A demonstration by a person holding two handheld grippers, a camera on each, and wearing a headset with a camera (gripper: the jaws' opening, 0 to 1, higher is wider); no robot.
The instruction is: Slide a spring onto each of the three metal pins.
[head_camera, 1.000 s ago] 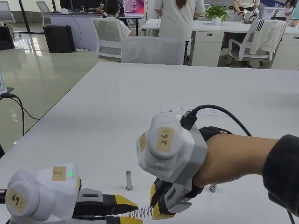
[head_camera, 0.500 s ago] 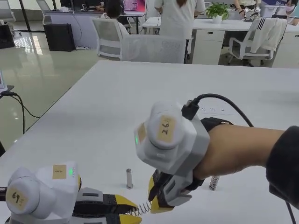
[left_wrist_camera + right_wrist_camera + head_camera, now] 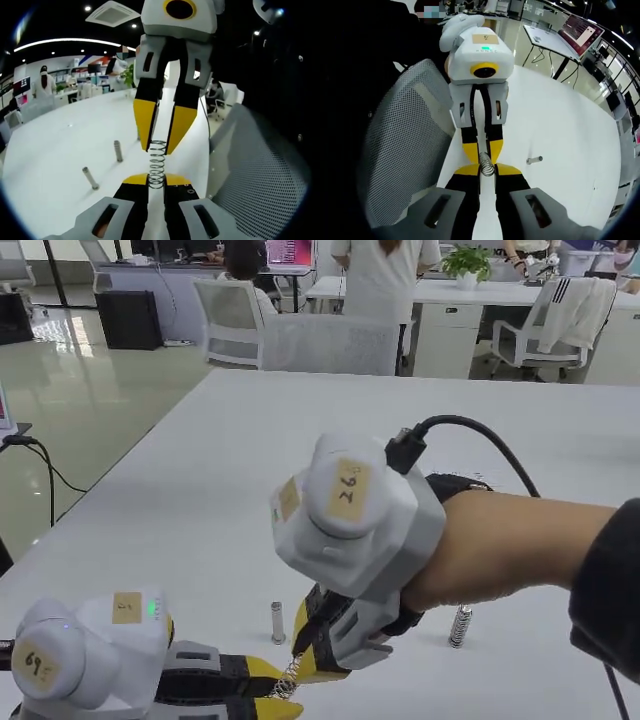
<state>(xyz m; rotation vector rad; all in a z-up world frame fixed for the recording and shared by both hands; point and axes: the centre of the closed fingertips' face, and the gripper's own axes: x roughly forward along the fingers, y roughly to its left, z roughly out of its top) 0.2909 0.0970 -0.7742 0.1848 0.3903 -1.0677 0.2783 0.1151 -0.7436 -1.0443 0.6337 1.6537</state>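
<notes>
**Spring held at both ends, above the desk**

We hold one spring [image 3: 157, 162] by both ends, just clear of the desk [image 3: 200, 490]. The left gripper [image 3: 156, 182] has its jaws narrow and pinched on one end. The right gripper [image 3: 487, 171] faces it head-on, with its jaws likewise narrow and closed over the other end. The coil runs straight between the two sets of tips.

We judge this to be a hand-over or re-grip. Pinched at one end only, the spring would likely droop, so a second grip fixes its axis before it goes over a pin.

One bare pin [image 3: 278, 623] stands upright just beyond the jaws. The left gripper view shows a second bare pin [image 3: 90, 178] near it. A third pin [image 3: 460, 625], off to the right, looks to carry a spring already, so by our reckoning one of three is done.

Risk: the coil may flick out if either grip eases unevenly.
</notes>
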